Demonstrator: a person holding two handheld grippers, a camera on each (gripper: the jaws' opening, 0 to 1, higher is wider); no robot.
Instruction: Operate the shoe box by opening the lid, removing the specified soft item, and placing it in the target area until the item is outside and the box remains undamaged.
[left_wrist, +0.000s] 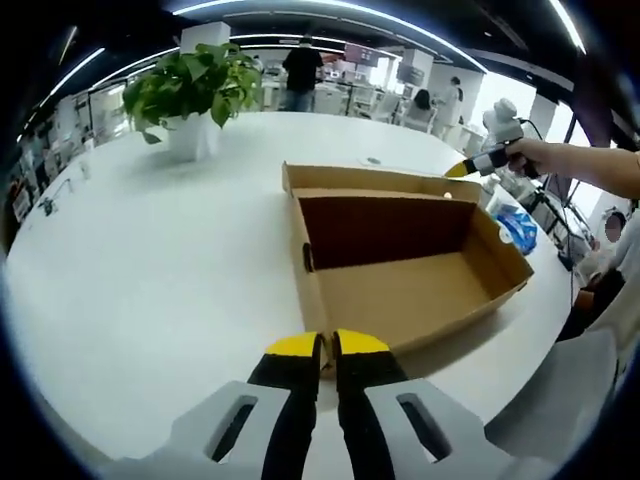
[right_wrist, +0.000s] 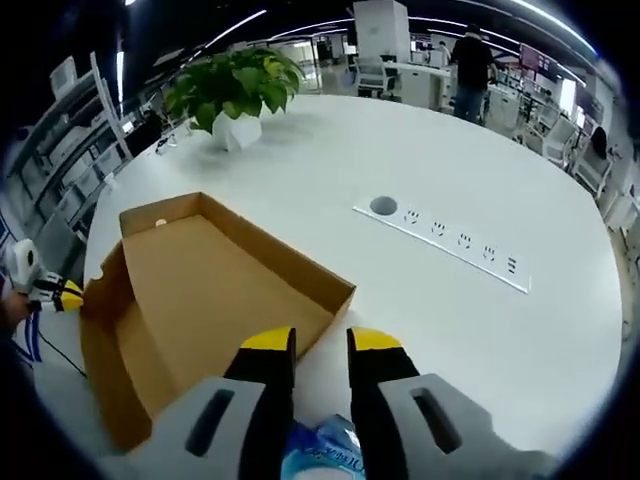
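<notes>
Looking along the left gripper (left_wrist: 328, 345): jaws nearly pressed together, pinching the near wall of the open shoe box (left_wrist: 400, 290) just ahead on the white table (left_wrist: 150, 280); potted plant (left_wrist: 192, 90) far beyond. Looking along the right gripper (right_wrist: 320, 345): jaws slightly spread, blue-white soft packet (right_wrist: 322, 455) low between them, box ahead-left.

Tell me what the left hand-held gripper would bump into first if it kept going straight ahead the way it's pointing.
Most likely the near wall of the open cardboard shoe box: the left hand-held gripper points straight at that edge, jaws nearly closed. Whether the tips already touch the cardboard can't be judged; depth is unclear there.
</notes>
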